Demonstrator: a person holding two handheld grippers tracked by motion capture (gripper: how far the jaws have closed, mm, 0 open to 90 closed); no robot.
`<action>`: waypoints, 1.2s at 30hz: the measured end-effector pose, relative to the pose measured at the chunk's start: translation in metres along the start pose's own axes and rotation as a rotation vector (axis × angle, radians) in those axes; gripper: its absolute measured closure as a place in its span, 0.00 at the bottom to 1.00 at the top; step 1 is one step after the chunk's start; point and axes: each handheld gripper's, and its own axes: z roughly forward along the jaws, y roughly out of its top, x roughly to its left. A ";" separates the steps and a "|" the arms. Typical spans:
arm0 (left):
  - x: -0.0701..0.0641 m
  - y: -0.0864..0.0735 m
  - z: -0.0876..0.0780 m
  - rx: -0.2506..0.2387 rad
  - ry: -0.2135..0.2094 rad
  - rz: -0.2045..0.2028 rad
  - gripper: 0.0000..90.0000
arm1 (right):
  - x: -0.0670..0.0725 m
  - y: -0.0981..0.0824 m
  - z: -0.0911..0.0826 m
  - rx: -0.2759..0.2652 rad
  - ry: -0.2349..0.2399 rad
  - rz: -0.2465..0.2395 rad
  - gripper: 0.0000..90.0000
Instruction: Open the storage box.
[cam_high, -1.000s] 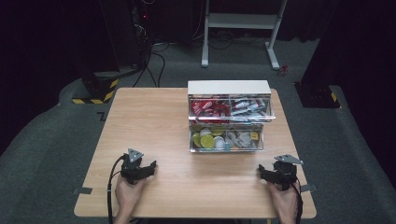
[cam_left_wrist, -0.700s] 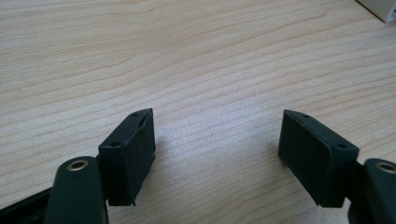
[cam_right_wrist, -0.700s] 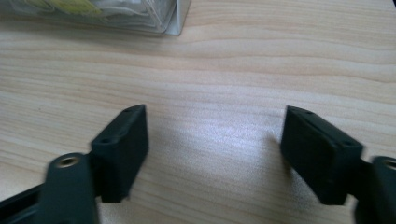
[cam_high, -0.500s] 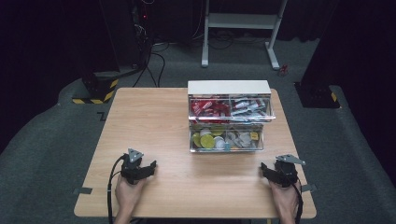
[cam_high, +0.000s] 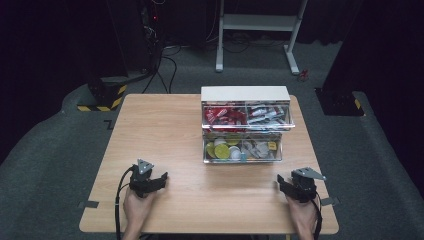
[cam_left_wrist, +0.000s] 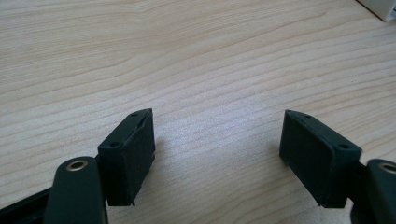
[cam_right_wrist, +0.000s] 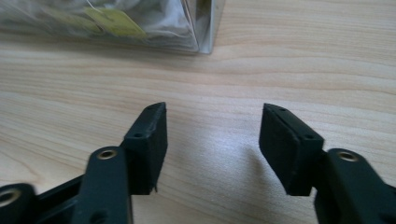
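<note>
The right tongs (cam_high: 286, 183) have moved a little. A moment ago they sat further toward the right edge of the bench (cam_high: 165, 130). Now they have slid a small way left, toward the middle, and the hand (cam_high: 301, 214) holding them has come along too. Their two black jaws stand apart, over bare wood, with the corner of the clear drawer box (cam_right_wrist: 140, 25) just ahead of them. I can see no other change.

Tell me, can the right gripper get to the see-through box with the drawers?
Probably yes. The right gripper is open, and bare table lies between it and the clear drawer box; nothing blocks the way.
</note>
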 end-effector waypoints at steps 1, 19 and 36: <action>0.000 0.000 0.000 0.000 0.000 -0.002 0.30 | 0.001 0.000 -0.001 -0.008 -0.002 0.003 0.49; 0.000 0.000 0.000 -0.002 -0.001 0.002 0.29 | 0.008 0.014 -0.025 -0.076 0.066 -0.022 0.53; 0.000 0.000 0.000 -0.001 -0.001 0.002 0.29 | 0.007 0.024 -0.038 -0.125 0.100 -0.016 0.52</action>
